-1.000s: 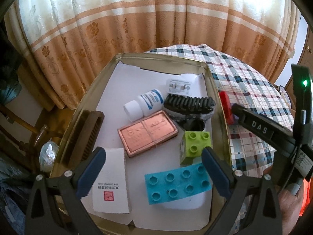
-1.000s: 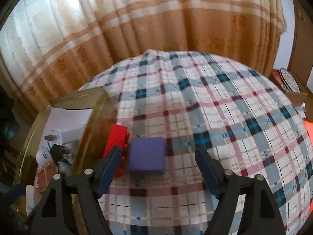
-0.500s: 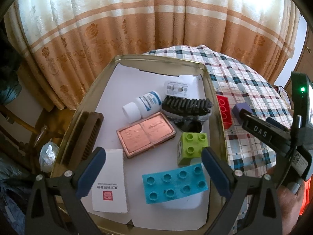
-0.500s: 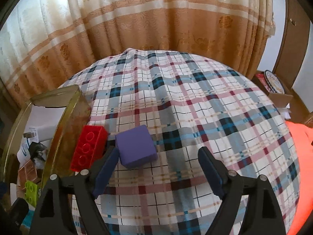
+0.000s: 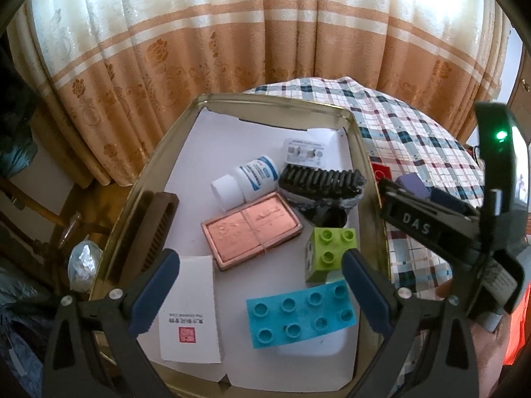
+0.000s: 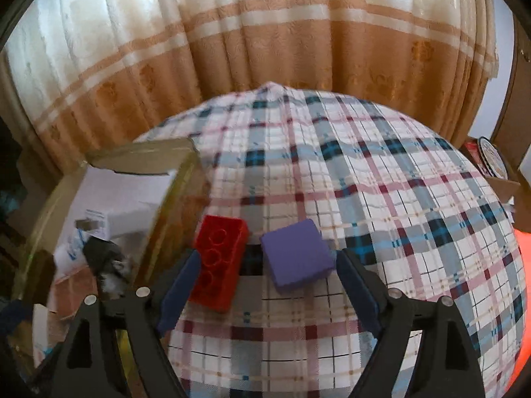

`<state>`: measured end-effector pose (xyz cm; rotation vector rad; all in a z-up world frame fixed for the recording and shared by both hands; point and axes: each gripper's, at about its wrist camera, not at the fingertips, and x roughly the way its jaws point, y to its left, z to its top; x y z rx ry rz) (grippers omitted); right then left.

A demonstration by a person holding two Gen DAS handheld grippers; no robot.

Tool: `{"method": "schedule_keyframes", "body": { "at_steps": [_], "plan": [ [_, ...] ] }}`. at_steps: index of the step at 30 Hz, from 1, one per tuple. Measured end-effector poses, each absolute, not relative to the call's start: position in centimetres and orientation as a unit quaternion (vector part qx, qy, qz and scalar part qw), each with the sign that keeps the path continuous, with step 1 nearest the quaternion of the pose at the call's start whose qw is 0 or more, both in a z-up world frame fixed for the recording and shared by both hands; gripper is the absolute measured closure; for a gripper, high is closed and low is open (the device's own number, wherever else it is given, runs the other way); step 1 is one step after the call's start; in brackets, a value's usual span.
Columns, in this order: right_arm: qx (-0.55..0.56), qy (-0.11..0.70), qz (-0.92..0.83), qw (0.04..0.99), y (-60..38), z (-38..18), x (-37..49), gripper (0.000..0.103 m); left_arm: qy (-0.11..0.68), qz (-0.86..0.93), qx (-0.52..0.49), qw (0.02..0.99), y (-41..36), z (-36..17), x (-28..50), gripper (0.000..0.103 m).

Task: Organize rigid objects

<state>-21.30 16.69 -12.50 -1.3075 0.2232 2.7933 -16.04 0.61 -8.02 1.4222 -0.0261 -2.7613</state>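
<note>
Right gripper (image 6: 268, 285): jaws spread wide and opening, gripping nothing; the purple cube (image 6: 296, 258) and the red brick (image 6: 220, 267) both lie between its fingers, the right finger just beside the cube, contact unclear through the blur.
Left gripper (image 5: 260, 287): jaws released wide, holding nothing, poised over the tray (image 5: 361, 152).
Purple cube: flat on the plaid tablecloth (image 6: 381, 199), outside the tray, just right of the red brick.
Red brick: 3 studs showing, lying on the cloth close to the tray's outer wall.
Tray contents: blue brick (image 5: 300, 311) with 8 studs, green brick (image 5: 330, 248), copper-coloured tin (image 5: 252, 230), white pill bottle (image 5: 247, 180), black ribbed piece (image 5: 320, 180), brown comb-like piece (image 5: 149, 232), white card (image 5: 189, 308).
Tray lining: white paper.
Backdrop: cream and orange curtain (image 5: 265, 33).
</note>
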Motion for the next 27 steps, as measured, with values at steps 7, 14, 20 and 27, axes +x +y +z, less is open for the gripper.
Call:
{"method": "schedule_keyframes", "body": {
  "at_steps": [7,14,20,27],
  "plan": [
    [-0.416,0.100,0.903,0.040,18.9,-12.8,-20.8,0.012,-0.007,-0.888,0.460,0.016,0.8,-8.1,-16.1,0.003],
    [-0.411,0.108,0.903,0.059,20.9,-12.7,-20.5,0.011,-0.016,-0.889,0.457,0.012,1.8,-7.9,-16.3,0.003],
    [-0.420,0.104,0.897,0.096,22.7,-13.1,-20.4,0.010,-0.021,-0.889,0.457,0.008,2.6,-7.9,-16.4,0.003],
    [-0.419,0.123,0.896,0.078,24.0,-13.3,-19.7,0.010,-0.037,-0.890,0.455,0.013,4.1,-7.9,-16.8,0.003]
  ]
}}
